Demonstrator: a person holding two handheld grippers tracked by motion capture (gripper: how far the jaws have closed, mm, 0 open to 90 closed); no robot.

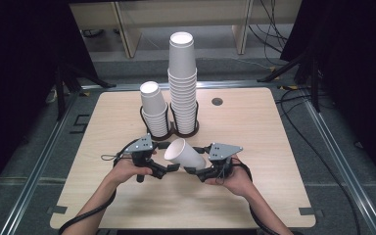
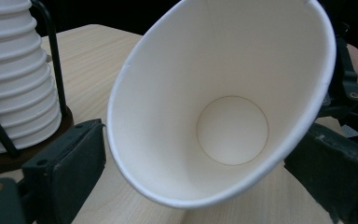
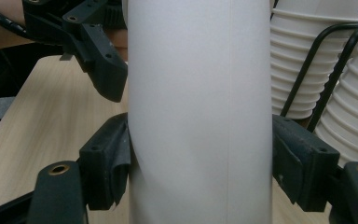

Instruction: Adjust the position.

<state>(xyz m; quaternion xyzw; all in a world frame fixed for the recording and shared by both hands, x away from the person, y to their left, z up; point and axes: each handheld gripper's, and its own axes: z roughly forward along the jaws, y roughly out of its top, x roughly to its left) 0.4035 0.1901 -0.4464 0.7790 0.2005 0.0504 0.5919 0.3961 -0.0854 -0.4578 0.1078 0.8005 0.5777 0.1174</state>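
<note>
- Two pairs of tongs meet over the near middle of the pale wooden tabletop [image 1: 254, 147], one in each of the person's hands, with a single white paper cup [image 1: 185, 153] between them.
- The right tongs [image 1: 192, 171] are closed on the cup: in the right gripper view both black pads press against its smooth side wall [image 3: 198, 116], one on each flank, near the base end.
- The cup lies tilted, with its open mouth turned toward the left tongs [image 1: 175, 167] and up, and its base toward the right hand [image 1: 235, 180].
- The left tongs stand wide apart. In the left gripper view the cup's rim [image 2: 121, 154] sits between the two pads, and the round bottom [image 2: 232, 130] shows deep inside. Both pads stand just beside the rim, and I cannot tell whether either touches it.
- The left hand [image 1: 127, 170] holds its tongs just to the left of the cup's mouth, level with the right tongs.
- Beyond both tongs, farther up the tabletop, stand two stacks of white ribbed-looking paper cups in a dark wire holder [image 1: 176, 131] with two rings.
- The short stack [image 1: 154, 110] stands beyond the left tongs; the tall stack [image 1: 182, 81] stands just beside it, beyond the cup.
- A small round dark hole [image 1: 217, 102] lies in the tabletop well beyond the right tongs.
</note>
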